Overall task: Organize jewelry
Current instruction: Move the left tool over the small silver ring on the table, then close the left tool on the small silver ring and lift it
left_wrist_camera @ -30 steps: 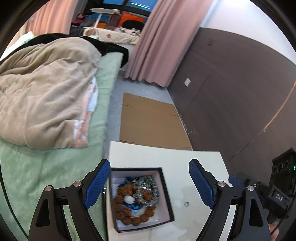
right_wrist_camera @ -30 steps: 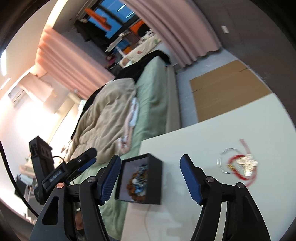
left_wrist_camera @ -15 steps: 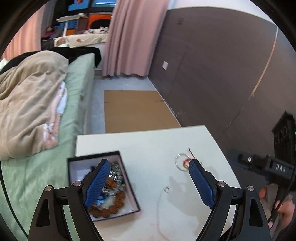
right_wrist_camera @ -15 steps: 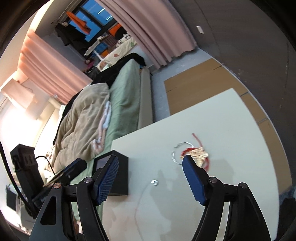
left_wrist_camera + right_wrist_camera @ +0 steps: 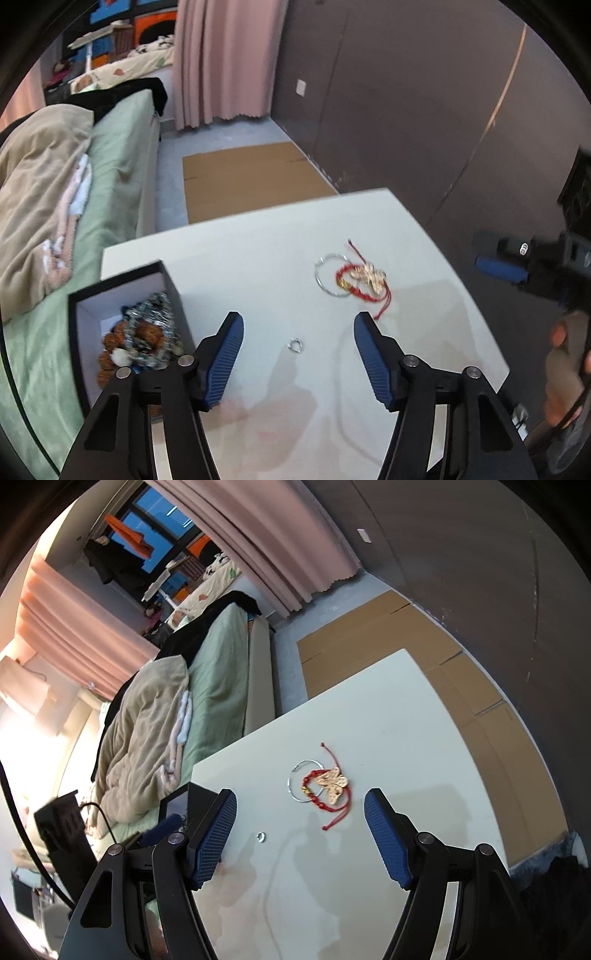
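A black jewelry box [image 5: 79, 334] with bead bracelets [image 5: 142, 338] inside stands at the white table's left edge; its corner shows in the right wrist view [image 5: 173, 805]. A red cord bracelet with a gold butterfly [image 5: 364, 278] [image 5: 330, 786] lies on a thin silver bangle [image 5: 323, 275] [image 5: 295, 782] mid-table. A small silver ring [image 5: 296, 345] [image 5: 261, 836] lies nearer. My left gripper [image 5: 298, 334] is open and empty above the ring. My right gripper [image 5: 300, 808] is open and empty, just short of the red bracelet.
The white table [image 5: 258, 258] ends close to a dark wall [image 5: 406, 110] on the right. A bed with a beige quilt [image 5: 33, 206] lies left. Flat cardboard [image 5: 251, 177] covers the floor beyond the table. A thin clear cord [image 5: 275, 867] lies near the front.
The left gripper has swung right from over the box to over the ring. The right gripper has moved right and toward the red bracelet. Both stay open.
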A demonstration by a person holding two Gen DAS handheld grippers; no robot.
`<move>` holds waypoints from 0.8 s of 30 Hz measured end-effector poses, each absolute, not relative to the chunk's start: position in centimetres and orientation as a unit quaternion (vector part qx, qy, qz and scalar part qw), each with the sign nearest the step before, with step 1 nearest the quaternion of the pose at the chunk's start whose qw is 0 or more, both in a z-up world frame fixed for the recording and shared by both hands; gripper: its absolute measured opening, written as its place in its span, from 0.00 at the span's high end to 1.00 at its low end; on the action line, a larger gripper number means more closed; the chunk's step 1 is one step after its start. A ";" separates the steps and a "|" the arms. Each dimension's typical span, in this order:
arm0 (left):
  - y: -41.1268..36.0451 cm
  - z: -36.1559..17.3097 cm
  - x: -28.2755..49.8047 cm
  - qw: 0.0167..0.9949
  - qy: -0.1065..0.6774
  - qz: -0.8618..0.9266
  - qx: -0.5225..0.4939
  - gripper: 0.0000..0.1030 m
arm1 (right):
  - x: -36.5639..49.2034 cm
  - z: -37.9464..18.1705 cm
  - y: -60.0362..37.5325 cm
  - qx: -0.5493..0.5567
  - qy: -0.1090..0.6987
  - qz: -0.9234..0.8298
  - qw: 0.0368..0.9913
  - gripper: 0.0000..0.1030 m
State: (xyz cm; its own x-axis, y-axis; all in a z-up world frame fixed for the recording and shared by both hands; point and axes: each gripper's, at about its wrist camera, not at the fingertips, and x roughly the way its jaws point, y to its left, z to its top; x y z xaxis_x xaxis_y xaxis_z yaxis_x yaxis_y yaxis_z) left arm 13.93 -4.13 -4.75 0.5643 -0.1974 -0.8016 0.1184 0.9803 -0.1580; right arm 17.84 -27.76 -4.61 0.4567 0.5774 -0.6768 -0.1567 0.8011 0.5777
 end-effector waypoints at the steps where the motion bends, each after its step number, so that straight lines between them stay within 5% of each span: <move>1: -4.4 -5.2 14.1 0.881 0.463 -0.091 -0.039 0.44 | 17.9 -4.7 -27.9 0.222 0.472 0.221 0.824 0.30; 24: -7.5 -11.4 16.3 0.846 0.528 -0.063 0.042 0.56 | 19.2 -6.0 -29.7 0.215 0.495 0.205 0.817 0.30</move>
